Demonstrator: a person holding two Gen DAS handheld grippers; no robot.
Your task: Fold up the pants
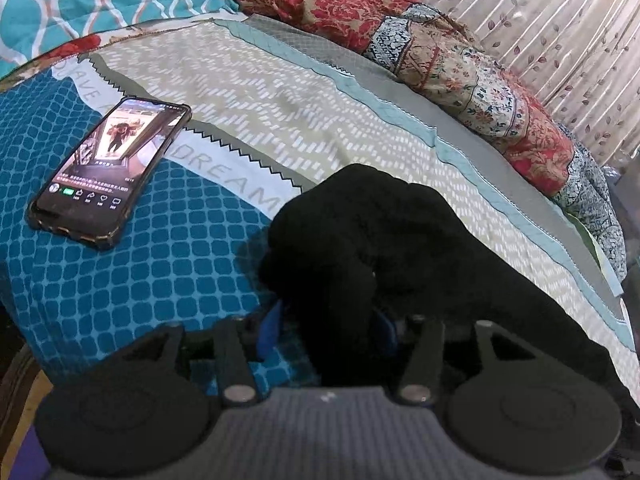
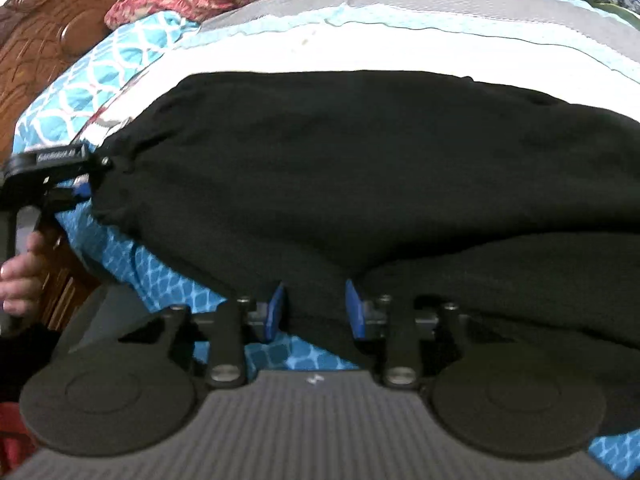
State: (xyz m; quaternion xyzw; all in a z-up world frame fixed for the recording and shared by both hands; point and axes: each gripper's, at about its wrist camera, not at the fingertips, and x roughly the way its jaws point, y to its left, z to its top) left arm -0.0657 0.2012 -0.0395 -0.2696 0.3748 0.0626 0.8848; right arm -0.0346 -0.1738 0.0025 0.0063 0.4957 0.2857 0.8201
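Pants (image 2: 340,168), black, lie across the bed, spread over the pale dashed strip of the bedspread (image 1: 248,92) and its blue checked part near the edge. In the right wrist view the cloth fills most of the picture, with a fold of it bulging up just ahead of the right gripper (image 2: 316,312). That gripper's blue pads (image 2: 276,312) stand somewhat apart with black cloth lying between them; whether they truly pinch it I cannot tell. At the left end of the pants the left gripper (image 2: 86,184) meets the cloth edge, its handle held by a hand (image 2: 20,276).

In the left wrist view the left gripper (image 1: 328,320) has a bunched mound of the pants heaped over its tips. Its blue pads (image 1: 270,330) show only in part at either side of the cloth, with fabric between them; the grip seems closed on the pants.

A phone (image 1: 110,172) with a lit screen lies on the blue checked part, left of the mound and apart from it. Patterned quilts (image 1: 460,64) are piled along the far side, against a leaf-print curtain (image 1: 560,32). A teal pillow (image 1: 100,4) sits at the head, beside a carved wooden headboard (image 2: 52,40).
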